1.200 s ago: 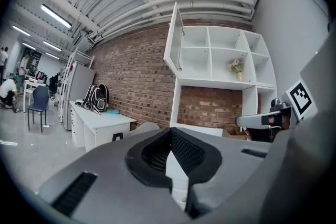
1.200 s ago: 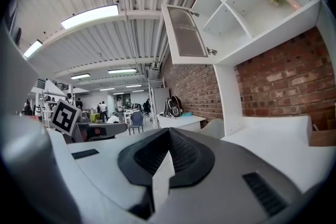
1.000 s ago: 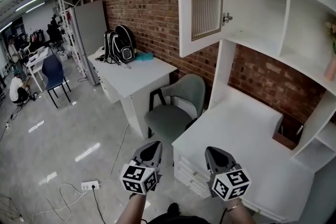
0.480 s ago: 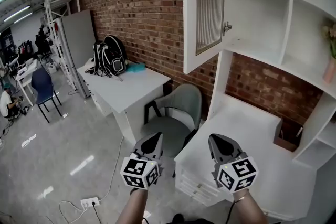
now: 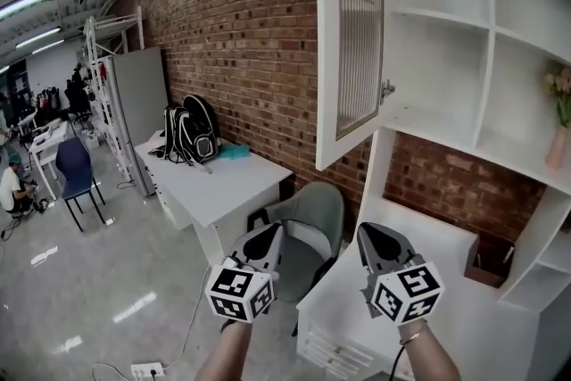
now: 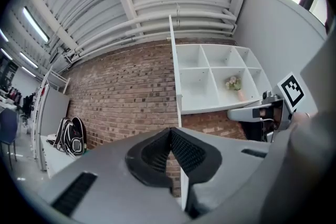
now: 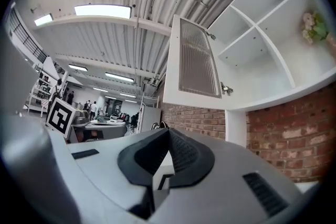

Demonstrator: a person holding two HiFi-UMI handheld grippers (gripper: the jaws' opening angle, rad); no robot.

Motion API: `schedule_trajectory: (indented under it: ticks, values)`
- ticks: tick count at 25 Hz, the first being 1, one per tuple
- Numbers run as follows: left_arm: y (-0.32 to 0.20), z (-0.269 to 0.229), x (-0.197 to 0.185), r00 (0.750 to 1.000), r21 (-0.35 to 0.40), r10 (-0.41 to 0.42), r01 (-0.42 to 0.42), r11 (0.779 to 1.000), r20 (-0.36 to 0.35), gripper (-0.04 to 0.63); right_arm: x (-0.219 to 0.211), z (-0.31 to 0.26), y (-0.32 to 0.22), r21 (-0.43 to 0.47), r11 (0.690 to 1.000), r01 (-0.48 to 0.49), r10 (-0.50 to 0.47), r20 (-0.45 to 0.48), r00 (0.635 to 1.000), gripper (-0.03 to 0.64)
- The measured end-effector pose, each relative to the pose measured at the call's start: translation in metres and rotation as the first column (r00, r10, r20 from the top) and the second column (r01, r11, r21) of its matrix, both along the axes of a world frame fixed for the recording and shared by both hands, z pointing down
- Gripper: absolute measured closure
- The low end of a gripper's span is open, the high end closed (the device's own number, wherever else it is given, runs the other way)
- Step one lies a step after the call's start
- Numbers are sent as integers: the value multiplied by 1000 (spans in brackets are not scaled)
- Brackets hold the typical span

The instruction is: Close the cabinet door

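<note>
Head view: both grippers are held out low and side by side, well below the cabinet door (image 5: 350, 40).
Left gripper (image 5: 264, 238): jaws pressed together with nothing in them, hanging over the grey chair (image 5: 312, 211) next to the desk.
Right gripper (image 5: 375, 241): same deal, tips meeting and empty, above the near corner of the white desk (image 5: 428, 277).
Cabinet door: white frame with a ribbed glass panel. It's swung wide open off the left side of the cabinet (image 5: 486, 58), and the hinges show on its right edge.
Cabinet: open white cubbies above the desk, against the brick wall (image 5: 241, 40). A vase of flowers (image 5: 560, 116) sits in a right-hand cubby.
Left gripper view: the door is pretty much edge-on, just a thin white strip at the left of the cubbies.
Right gripper view: you're looking up at the door's glass face.
Contact: neither gripper touches the door, both are well apart from it.
Background: a black backpack (image 5: 189, 134) on a second white table (image 5: 227, 178) further along the wall.
</note>
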State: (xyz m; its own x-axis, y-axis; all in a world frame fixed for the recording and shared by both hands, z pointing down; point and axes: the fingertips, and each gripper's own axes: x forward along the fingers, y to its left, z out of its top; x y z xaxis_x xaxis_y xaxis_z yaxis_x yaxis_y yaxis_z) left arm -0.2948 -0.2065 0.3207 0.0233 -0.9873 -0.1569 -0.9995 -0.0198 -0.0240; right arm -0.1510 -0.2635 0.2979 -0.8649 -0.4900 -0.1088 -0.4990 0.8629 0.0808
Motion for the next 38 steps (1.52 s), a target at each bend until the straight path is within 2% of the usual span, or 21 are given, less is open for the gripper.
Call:
schedule_trajectory:
  ticks: [3,8,12,16,20,23,27,30,34,38]
  values:
    - [-9,-32,-7,999,51,-6,4,999,36,586,-3,-16,-10,18,1000,1,-1,6,1000,617]
    - [-29,-92,-25,999,152,-5,-2,988,43,584,-4,-48,-26,87,996,-9,9,2,1000,617]
    - [-43,-145,-31,999,232,14,-26,972,52,584,-6,-77,-39,122,992,-22,19,28,999,617]
    - [-57,-194,-26,994,276,14,-44,960,107,584,-9,-108,-44,151,988,-16,5,73,997,617]
    - [-68,-246,-15,987,333,51,-99,938,149,584,-15,-144,-43,208,978,13,-38,118,992,617]
    - [-79,-279,-10,981,351,56,-120,929,188,584,-21,-164,-44,236,971,30,-62,127,990,615]
    - [-91,-316,-10,957,348,-12,-93,933,289,584,-28,-190,-43,299,954,34,-72,115,991,617]
    - [-99,-336,-13,942,351,-52,-72,934,332,583,-32,-204,-43,336,941,31,-70,105,992,617]
    - [-110,-357,-17,949,363,-27,-94,927,314,561,-36,-218,-43,369,929,37,-78,96,992,617]
    - [-112,-383,-11,958,397,41,-157,904,285,531,-38,-226,-46,389,921,33,-73,89,993,617]
